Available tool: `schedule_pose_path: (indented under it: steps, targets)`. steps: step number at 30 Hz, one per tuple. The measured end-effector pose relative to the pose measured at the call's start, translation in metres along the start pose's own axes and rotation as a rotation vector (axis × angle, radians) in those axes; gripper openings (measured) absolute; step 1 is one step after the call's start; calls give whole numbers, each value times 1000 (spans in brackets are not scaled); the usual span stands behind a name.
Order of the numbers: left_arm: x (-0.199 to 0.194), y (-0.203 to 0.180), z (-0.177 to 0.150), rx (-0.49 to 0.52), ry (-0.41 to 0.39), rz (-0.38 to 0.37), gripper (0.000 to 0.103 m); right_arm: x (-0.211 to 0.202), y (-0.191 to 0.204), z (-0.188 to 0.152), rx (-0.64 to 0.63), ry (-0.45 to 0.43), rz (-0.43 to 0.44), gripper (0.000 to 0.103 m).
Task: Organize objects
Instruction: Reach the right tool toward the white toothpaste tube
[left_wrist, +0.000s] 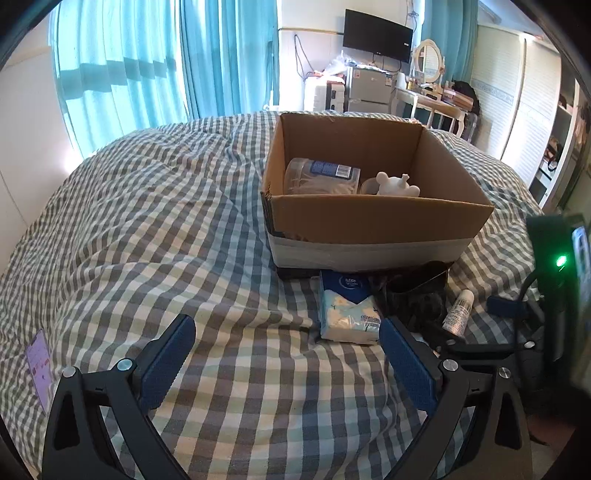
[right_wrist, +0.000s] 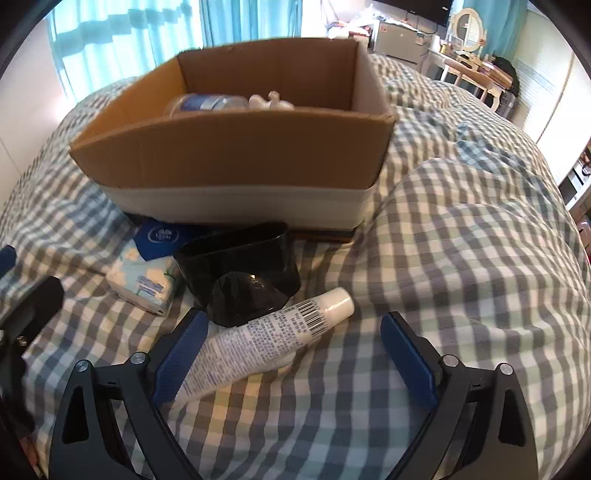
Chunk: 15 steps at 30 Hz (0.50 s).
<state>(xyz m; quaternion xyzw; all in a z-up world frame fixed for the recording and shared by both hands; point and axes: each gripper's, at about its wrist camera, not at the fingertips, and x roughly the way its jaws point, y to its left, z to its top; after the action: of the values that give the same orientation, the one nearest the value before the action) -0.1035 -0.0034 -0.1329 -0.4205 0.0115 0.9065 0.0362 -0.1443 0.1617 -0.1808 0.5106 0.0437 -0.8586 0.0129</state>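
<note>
The right gripper (right_wrist: 293, 349) has its jaws wide over the bed (right_wrist: 461, 240), gripping nothing. Between them lies the white tube (right_wrist: 266, 336), long axis slanting, cap pointing up-right toward the cardboard box (right_wrist: 236, 155), tail beside the left jaw. The left gripper (left_wrist: 288, 354) stands wide too, the tissue pack (left_wrist: 349, 314) just beyond its right jaw.

A lived-in bedroom at home. Bed (left_wrist: 147, 221) under a grey-and-white checked cover, teal curtains (left_wrist: 147, 55) over a bright window, wall-mounted screen (left_wrist: 376, 35), small fridge (left_wrist: 369, 86), white dressing table (left_wrist: 436, 103) with an oval mirror (left_wrist: 430, 61), louvred wardrobe doors (left_wrist: 517, 103) along the right wall.
</note>
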Motion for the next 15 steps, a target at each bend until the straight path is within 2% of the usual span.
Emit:
schedule_pose_path:
  steps: [1, 3, 4, 5, 6, 9, 15]
  targets:
    - [1, 2, 0, -9, 6, -3, 102, 3, 2, -1, -16, 11, -8, 89]
    - [2, 4, 0, -18, 15, -8, 102, 12, 5, -7, -39, 39, 19, 73]
    - [3, 4, 0, -21, 21, -11, 102, 13, 6, -8, -41, 40, 28, 72]
    - [3, 4, -1, -22, 23, -11, 102, 11, 5, -10, -40, 33, 42, 66]
    - [4, 4, -1, -19, 24, -13, 102, 9, 5, -12, -39, 28, 60, 54]
    - [5, 3, -2, -9, 28, -13, 102, 3, 2, -15, -31, 12, 86, 33]
    - [12, -3, -2, 14, 47, -11, 102, -11, -5, -18, -20, -15, 106, 31]
